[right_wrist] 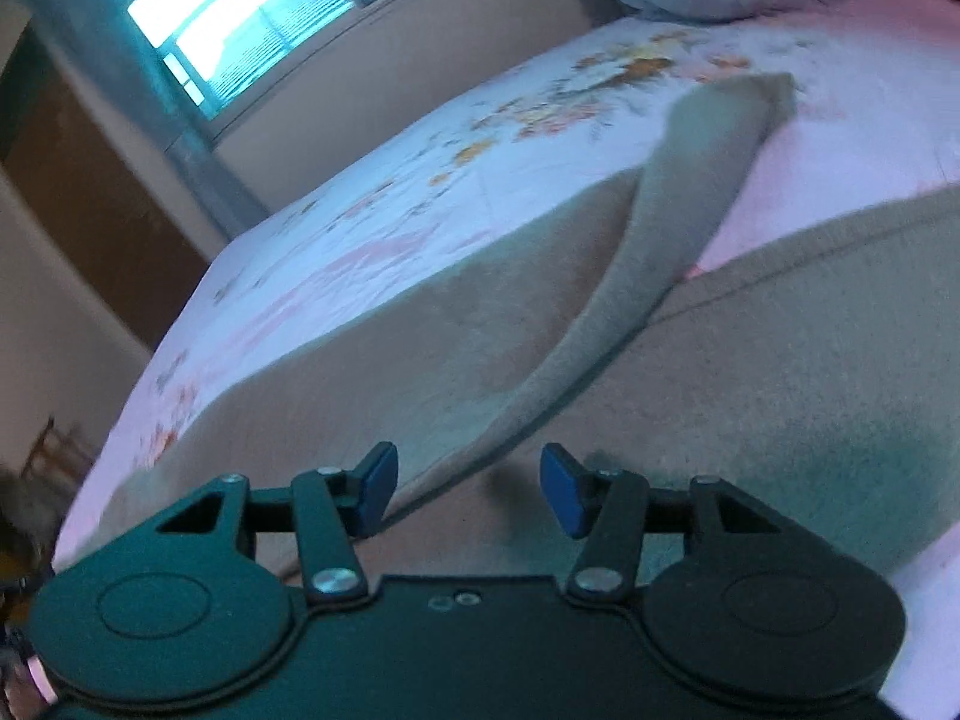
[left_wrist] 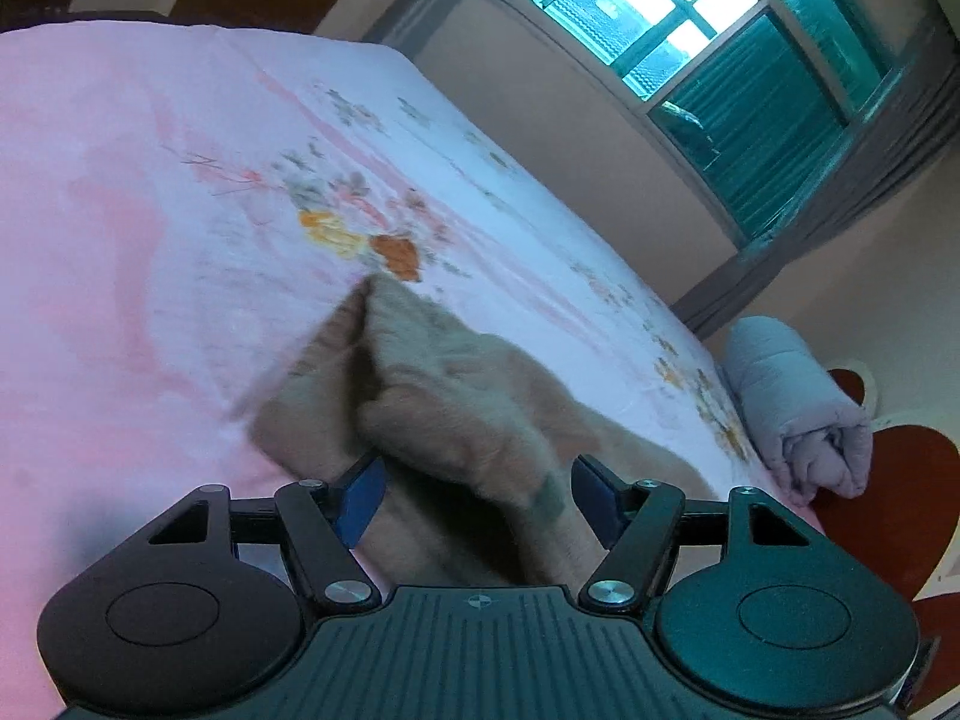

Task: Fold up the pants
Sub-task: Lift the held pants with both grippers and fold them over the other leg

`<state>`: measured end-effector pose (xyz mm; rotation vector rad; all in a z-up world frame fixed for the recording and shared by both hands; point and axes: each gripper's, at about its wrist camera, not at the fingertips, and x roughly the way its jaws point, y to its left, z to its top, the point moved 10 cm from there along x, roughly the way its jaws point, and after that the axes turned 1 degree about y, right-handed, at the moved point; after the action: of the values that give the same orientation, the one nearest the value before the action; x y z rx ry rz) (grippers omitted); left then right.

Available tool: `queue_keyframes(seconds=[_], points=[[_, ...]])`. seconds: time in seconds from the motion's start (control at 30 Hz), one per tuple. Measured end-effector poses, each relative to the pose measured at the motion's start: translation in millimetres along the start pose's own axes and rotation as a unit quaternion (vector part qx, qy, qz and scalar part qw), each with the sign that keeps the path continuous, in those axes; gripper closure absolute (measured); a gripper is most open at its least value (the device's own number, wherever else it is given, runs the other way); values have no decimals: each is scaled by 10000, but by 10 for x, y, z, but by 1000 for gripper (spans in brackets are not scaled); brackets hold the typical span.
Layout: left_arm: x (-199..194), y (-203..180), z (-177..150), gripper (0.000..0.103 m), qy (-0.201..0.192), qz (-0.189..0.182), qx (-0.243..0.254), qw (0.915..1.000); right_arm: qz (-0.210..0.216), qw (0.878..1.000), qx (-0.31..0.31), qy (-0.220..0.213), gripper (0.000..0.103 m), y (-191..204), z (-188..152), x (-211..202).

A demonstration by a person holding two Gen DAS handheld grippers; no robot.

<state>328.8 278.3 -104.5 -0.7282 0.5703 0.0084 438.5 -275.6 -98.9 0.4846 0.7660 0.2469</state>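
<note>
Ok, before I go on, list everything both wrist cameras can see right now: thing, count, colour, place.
pants: one, beige, spread and partly bunched on the bed, just ahead of both grippers
bedsheet: one, pink and white with an orange flower print, covering the bed
rolled quilt: one, pale lavender-grey, at the bed's far edge
window: one, teal panes in a grey frame, in the wall beyond the bed
wall: beige, beside the bed
left gripper: one, black with blue pads, jaws apart, bunched pants cloth lying between them
right gripper: one, black with blue pads, jaws apart above the pants, a fold edge running between them
</note>
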Motion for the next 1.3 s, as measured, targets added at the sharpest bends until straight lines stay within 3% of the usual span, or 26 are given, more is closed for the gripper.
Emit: queue_keyframes(seconds=[0.1,0.3,0.37,0.4,0.43,0.5,0.57,0.67,0.73,0.77,0.83,0.87,0.9,0.93,0.97,1.03,1.13,1.3], points=[[99,-54,-5,35,43,123,-69,9999,52,9996,264,-1,58,-33,-53,45],[334,30,-7,68,108,218,-448,9987,264,9935,1101,148,59,-160,-89,309],[387,44,-17,73,102,158,-526,9984,324,9905,1328,148,73,-211,-98,360],[420,56,3,77,108,92,-599,9981,418,9880,1473,205,103,-228,-99,402],[450,65,32,79,124,16,-711,9974,444,9857,1599,279,103,-232,-100,430],[507,8,161,81,165,-190,-820,9963,587,9857,1559,239,103,-185,-19,423],[538,-189,475,81,69,-448,-564,9974,766,9894,1229,55,103,-12,176,312],[413,-583,905,81,-193,-1241,-231,9918,1113,9895,791,-469,103,325,588,-57],[279,-723,974,81,-190,-1815,-38,9832,1251,9879,509,-756,103,475,687,-406],[258,-657,905,81,-61,-1881,-27,9821,1277,9876,369,-836,103,499,637,-569],[355,-303,624,81,371,-1652,-130,9855,1177,9897,85,-816,103,412,313,-754],[494,-6,403,81,774,-1239,-271,9889,1074,9924,38,-594,103,314,49,-704],[637,281,184,81,1210,-754,-424,9889,817,9965,151,-76,103,135,-277,-525],[715,463,9,82,1405,-568,-521,9871,470,9975,317,418,103,-57,-558,-339],[697,493,-41,82,1234,-765,-558,9878,299,9955,545,719,103,-219,-799,-188],[665,463,-36,82,1080,-781,-626,9891,352,9955,736,486,103,-220,-775,-196],[666,385,0,82,1047,-721,-596,9901,219,9981,429,397,103,-88,-722,-210],[528,277,83,82,997,-1005,-358,9893,463,9976,485,191,103,-75,-575,-400]])
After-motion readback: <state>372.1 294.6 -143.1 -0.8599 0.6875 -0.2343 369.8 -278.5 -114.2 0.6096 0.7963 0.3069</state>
